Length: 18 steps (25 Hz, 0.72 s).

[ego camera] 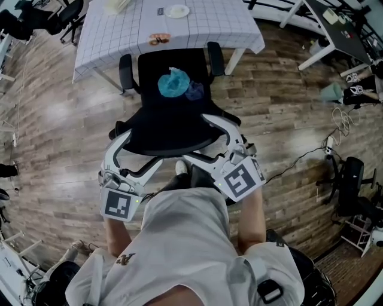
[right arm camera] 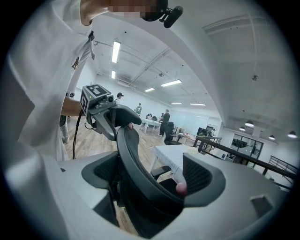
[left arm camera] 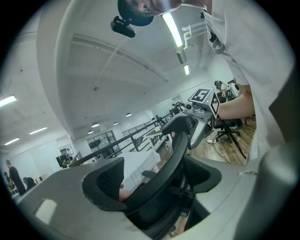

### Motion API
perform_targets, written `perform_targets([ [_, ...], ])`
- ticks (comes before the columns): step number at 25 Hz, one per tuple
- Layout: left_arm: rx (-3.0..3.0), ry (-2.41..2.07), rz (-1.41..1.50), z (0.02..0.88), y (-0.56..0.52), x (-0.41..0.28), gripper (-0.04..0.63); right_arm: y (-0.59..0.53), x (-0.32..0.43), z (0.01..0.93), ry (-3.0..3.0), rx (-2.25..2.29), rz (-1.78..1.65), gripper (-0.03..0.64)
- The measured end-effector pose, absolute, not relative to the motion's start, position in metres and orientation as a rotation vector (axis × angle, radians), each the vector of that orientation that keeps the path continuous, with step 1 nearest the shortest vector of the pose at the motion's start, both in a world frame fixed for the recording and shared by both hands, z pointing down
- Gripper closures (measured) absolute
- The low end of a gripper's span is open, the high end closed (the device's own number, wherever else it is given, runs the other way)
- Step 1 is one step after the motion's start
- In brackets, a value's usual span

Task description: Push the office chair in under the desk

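Observation:
A black mesh office chair (ego camera: 173, 113) faces the desk (ego camera: 119, 30), which has a white checked cloth over it. The front of the seat lies at the desk's near edge, and a blue crumpled cloth (ego camera: 173, 82) rests on the seat. My left gripper (ego camera: 140, 149) and right gripper (ego camera: 200, 138) both hold the top rim of the backrest. In the left gripper view the backrest rim (left arm camera: 176, 154) runs between the jaws of the left gripper (left arm camera: 154, 180). In the right gripper view the rim (right arm camera: 131, 154) sits clamped in the right gripper (right arm camera: 150, 176).
A plate (ego camera: 177, 11) and small items lie on the desk. Black chairs (ego camera: 60, 15) stand at the top left and another chair (ego camera: 350, 179) at the right. A cable and power strip (ego camera: 329, 143) lie on the wooden floor. White desk legs (ego camera: 323, 51) are at the top right.

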<state>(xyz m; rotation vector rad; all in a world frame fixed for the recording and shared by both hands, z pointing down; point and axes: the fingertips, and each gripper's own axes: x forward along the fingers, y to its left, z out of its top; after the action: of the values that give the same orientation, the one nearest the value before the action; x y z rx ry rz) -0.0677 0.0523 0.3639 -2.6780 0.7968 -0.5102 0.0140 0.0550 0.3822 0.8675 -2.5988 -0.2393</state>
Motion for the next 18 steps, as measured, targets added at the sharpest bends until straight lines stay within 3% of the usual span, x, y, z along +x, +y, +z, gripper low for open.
perform_targets([
  [18, -2.709, 0.872, -0.566, 0.372, -0.014, -0.047, 0.189, -0.013, 0.035, 0.385, -2.611, 0.83, -0.243, 0.187],
])
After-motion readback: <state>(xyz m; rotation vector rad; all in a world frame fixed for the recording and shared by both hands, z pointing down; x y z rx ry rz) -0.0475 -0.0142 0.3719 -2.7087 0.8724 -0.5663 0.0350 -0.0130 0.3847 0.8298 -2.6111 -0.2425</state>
